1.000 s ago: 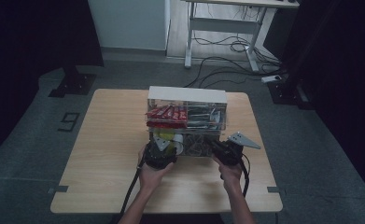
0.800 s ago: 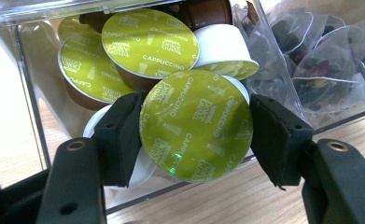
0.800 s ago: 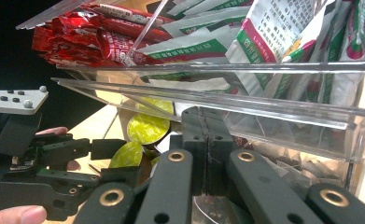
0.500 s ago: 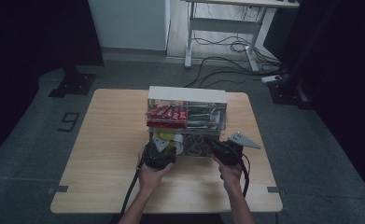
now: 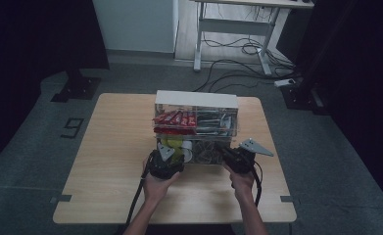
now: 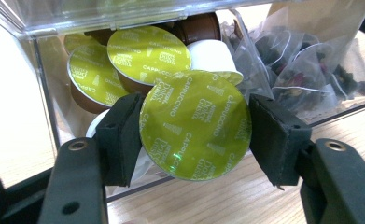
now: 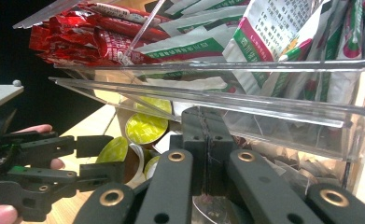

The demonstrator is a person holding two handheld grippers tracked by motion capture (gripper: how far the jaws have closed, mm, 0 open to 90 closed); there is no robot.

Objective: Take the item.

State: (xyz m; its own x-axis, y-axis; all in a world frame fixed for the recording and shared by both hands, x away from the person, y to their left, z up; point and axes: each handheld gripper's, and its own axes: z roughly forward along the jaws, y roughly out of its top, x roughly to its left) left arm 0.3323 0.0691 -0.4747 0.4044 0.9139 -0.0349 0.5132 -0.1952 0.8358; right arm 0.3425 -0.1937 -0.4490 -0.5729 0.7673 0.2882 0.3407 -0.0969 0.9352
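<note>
A clear plastic organizer (image 5: 197, 100) stands mid-table, and both grippers sit at its lower front compartment. My left gripper (image 6: 195, 133) is shut on a round capsule with a green "cappuccino" foil lid (image 6: 189, 112), held just outside the compartment opening. Several more green-lidded capsules (image 6: 143, 53) lie piled inside. My right gripper (image 7: 204, 135) is shut with nothing between its pads, its tips up against the underside of the raised clear flap (image 7: 245, 105). In the high view the left gripper (image 5: 173, 152) is at the compartment's left half and the right gripper (image 5: 226, 155) at its right.
Red stick packets (image 7: 77, 37) and green-and-white sachets (image 7: 273, 37) fill the upper tier. Clear tea bags (image 6: 306, 65) fill the lower right compartment. The wooden table (image 5: 115, 147) has bare surface to the left, right and front of the organizer.
</note>
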